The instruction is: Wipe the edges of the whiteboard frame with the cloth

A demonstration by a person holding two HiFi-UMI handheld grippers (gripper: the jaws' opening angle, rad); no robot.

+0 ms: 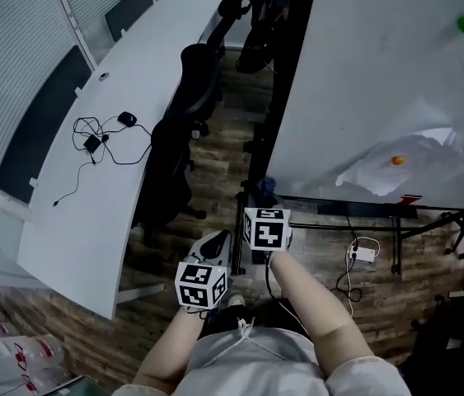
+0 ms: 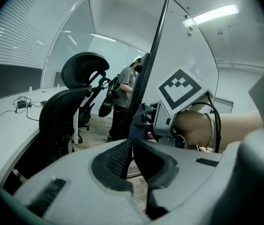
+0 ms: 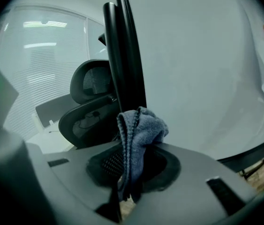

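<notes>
Nearest the lens in the right gripper view, the grey two-jaw right gripper (image 3: 129, 170) is shown clamped on a crumpled blue-grey woven cloth (image 3: 141, 125), whose bunched free end stands up beyond the jaws. Directly behind the cloth, the thin black frame (image 3: 122, 50) of the large white whiteboard (image 3: 202, 69) is seen running upward. The cloth is held against or just beside the lower part of this left vertical edge; contact cannot be confirmed. In the head view the same arrangement is seen from above, with the cloth (image 1: 266, 186) presented near the lower left corner of the frame (image 1: 285, 97). The left gripper (image 2: 131, 158) is held back beside the right one, its jaws brought together with nothing between them, and it takes no part in the wiping. A black mesh office chair (image 1: 192, 81) and a curved white desk (image 1: 116, 139) are placed to the left, well apart from the board. No wiped trace can be read on any edge, so progress is judged only from position: the pass along the left edge is taken to be at its lower end, and the top, right and bottom edges are judged not yet reached.
</notes>
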